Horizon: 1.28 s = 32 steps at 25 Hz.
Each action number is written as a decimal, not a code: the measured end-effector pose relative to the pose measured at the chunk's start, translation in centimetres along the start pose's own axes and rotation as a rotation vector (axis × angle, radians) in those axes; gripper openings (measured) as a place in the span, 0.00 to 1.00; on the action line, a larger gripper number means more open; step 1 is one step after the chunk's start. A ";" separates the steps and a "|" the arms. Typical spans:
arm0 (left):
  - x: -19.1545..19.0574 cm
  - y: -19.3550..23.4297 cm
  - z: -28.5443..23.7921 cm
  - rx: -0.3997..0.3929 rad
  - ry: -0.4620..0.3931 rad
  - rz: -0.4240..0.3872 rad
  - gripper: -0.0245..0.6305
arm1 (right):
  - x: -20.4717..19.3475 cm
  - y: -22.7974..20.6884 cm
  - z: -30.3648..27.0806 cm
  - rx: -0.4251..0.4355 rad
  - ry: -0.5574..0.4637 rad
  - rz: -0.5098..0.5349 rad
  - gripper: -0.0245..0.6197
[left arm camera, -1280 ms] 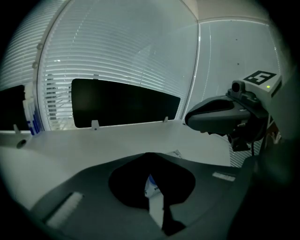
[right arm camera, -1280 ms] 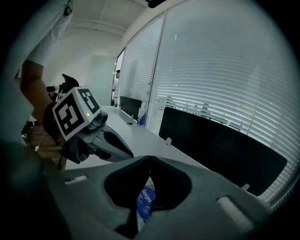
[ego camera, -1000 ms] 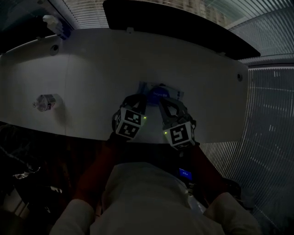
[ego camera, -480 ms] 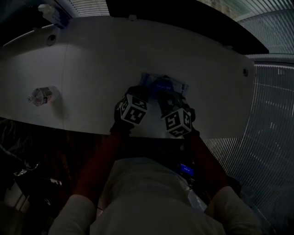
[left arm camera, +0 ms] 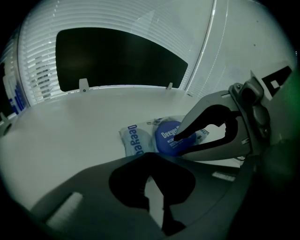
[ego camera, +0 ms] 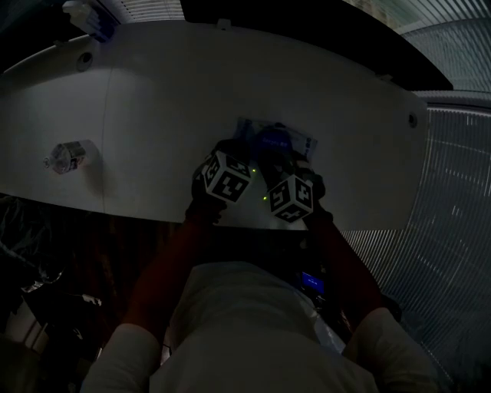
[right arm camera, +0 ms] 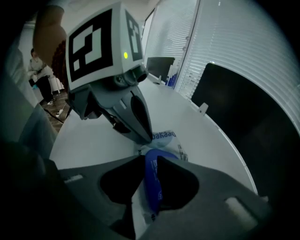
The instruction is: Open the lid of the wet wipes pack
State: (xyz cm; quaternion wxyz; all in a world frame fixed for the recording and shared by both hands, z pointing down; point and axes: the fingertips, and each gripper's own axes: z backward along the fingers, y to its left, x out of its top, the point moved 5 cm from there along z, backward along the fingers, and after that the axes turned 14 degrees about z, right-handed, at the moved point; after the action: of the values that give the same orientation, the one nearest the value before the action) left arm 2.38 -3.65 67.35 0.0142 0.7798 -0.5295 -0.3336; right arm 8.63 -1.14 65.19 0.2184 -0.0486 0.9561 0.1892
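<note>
The wet wipes pack (ego camera: 295, 143) lies flat on the white table (ego camera: 153, 115), near its front edge. Its round blue lid (left arm camera: 166, 139) carries white print. My right gripper (right arm camera: 150, 160) is shut on the lid (right arm camera: 153, 185), which stands on edge between the jaws. In the left gripper view its tip (left arm camera: 178, 138) touches the lid. My left gripper (left arm camera: 152, 161) is shut, with its tips (right arm camera: 146, 137) down at the pack's near-left end (left arm camera: 133, 143). In the head view both marker cubes sit side by side just before the pack, the left gripper (ego camera: 242, 150) beside the right gripper (ego camera: 276, 157).
A small clear round object (ego camera: 67, 156) lies on the table's left part. A white and blue bottle (ego camera: 88, 15) stands at the far left corner. A dark panel (left arm camera: 117, 58) runs along the table's far edge, before window blinds. A person (right arm camera: 42, 77) stands in the background.
The two grippers have drawn closer together over the pack. The right marker cube has shifted left towards the left one.
</note>
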 end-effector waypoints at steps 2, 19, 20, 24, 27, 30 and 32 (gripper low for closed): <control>0.0 0.0 0.0 0.003 0.002 -0.003 0.04 | -0.3 0.4 -0.5 0.007 0.022 0.021 0.16; 0.0 -0.2 -0.3 0.023 0.060 -0.091 0.04 | -0.5 0.9 -1.5 0.010 0.105 0.082 0.16; 0.0 -0.2 -0.3 0.022 0.062 -0.096 0.04 | -0.5 0.9 -1.4 0.012 0.101 0.079 0.16; 0.0 -0.2 -0.5 0.013 0.076 -0.106 0.04 | -0.4 0.8 -1.2 0.008 0.082 0.066 0.15; 0.0 -0.2 -0.5 0.011 0.088 -0.120 0.04 | 0.0 0.3 -0.8 -0.005 0.064 0.057 0.14; 0.0 -0.3 -0.5 0.013 0.096 -0.135 0.04 | 0.0 0.2 -0.5 -0.006 0.062 0.052 0.14; 0.1 -0.3 -0.5 0.013 0.101 -0.140 0.04 | 0.2 0.0 -0.3 -0.010 0.056 0.052 0.13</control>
State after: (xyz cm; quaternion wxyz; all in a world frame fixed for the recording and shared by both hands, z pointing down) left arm 2.91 -3.72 67.60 0.0124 0.8310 -0.4743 -0.2904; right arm 8.31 -1.29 65.35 0.1864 -0.0302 0.9618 0.1983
